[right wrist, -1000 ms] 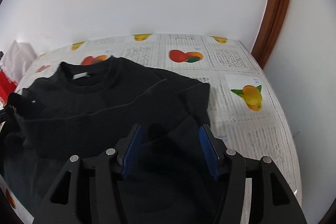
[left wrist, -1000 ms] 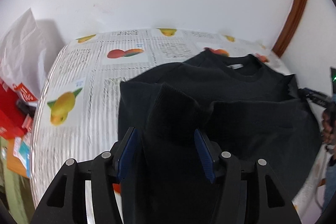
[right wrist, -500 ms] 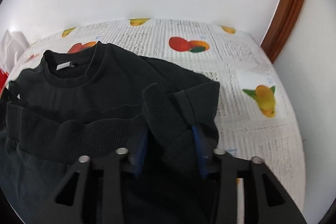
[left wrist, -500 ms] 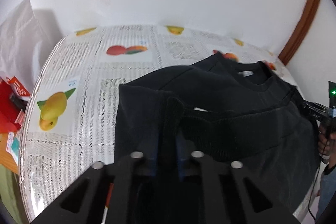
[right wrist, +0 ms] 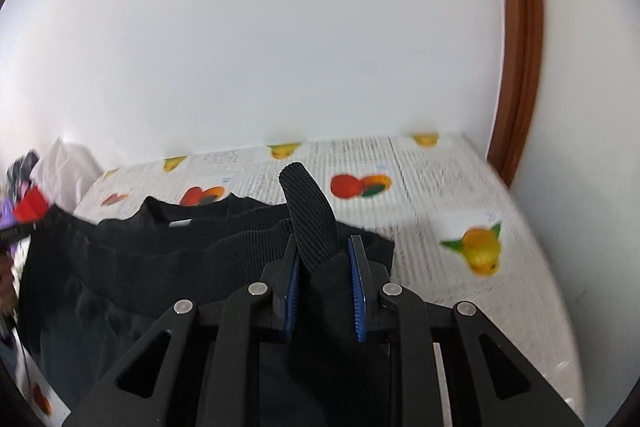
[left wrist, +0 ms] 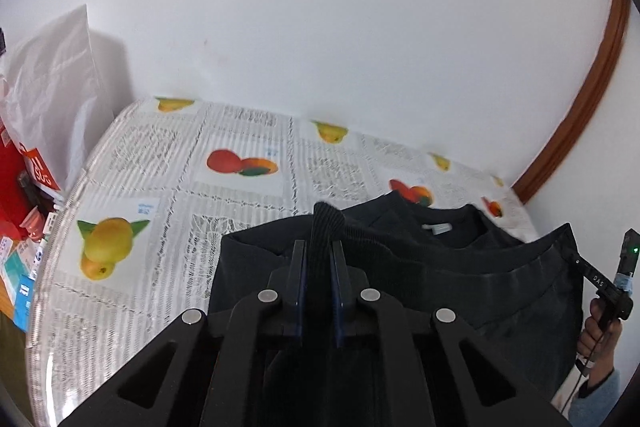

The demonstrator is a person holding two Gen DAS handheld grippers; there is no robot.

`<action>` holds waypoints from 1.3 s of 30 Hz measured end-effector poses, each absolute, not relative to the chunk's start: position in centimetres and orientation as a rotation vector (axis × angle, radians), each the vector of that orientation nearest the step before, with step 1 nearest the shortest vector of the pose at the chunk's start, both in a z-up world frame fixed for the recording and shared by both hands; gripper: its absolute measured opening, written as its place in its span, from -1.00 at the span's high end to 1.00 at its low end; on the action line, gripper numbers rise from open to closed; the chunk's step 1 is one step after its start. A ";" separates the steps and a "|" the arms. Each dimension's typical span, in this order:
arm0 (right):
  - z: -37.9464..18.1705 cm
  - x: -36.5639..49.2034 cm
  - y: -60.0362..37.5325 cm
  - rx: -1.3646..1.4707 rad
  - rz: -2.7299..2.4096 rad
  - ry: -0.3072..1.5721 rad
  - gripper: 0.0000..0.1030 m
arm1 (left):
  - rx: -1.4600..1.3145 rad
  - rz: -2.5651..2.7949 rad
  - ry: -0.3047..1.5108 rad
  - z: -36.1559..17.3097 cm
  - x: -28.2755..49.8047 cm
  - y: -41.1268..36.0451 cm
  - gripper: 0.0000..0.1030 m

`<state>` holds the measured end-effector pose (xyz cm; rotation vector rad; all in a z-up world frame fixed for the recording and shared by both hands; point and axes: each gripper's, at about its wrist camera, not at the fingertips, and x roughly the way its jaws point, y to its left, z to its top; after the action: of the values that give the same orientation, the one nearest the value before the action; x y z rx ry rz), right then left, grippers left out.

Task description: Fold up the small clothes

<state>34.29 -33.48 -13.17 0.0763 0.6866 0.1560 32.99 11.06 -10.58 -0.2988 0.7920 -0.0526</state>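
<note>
A black sweater (left wrist: pixel 460 267) lies on the fruit-print tablecloth (left wrist: pixel 160 187), collar and white label toward the wall. My left gripper (left wrist: pixel 319 247) is shut on the sweater's left corner, and a ribbed fold (left wrist: pixel 326 219) sticks up between the pads. In the right wrist view the sweater (right wrist: pixel 160 251) stretches off to the left. My right gripper (right wrist: pixel 323 243) has its jaws closing on the right corner, pads pressing the cloth, with a ribbed flap (right wrist: pixel 306 203) standing above them. The ribbed hem hangs raised between the two grippers, over the sweater's body.
A white bag (left wrist: pixel 52 87) and red packages (left wrist: pixel 24 179) crowd the table's left end. A white wall backs the table, with a brown wooden frame (right wrist: pixel 520 47) at the right. A person's hand (left wrist: pixel 600 327) shows at the right edge.
Both grippers went from open around the sweater's lower corners to shut on them. They have lifted the hem off the table and carried it toward the collar.
</note>
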 end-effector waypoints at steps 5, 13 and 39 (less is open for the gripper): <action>-16.7 36.8 -33.4 0.081 0.091 0.758 0.58 | -0.264 -0.007 0.851 -14.0 34.9 11.0 0.80; -19.6 39.3 -33.8 0.111 0.058 0.901 0.44 | -0.250 0.011 0.914 -15.7 35.8 11.0 0.71; -19.8 20.0 -39.1 0.098 -0.095 0.898 0.03 | -0.033 0.005 0.927 -14.8 21.2 7.9 -0.04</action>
<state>20.02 -39.11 -19.80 0.0981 0.8978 -0.0947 21.19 7.91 -14.80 -0.0327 0.9270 0.0051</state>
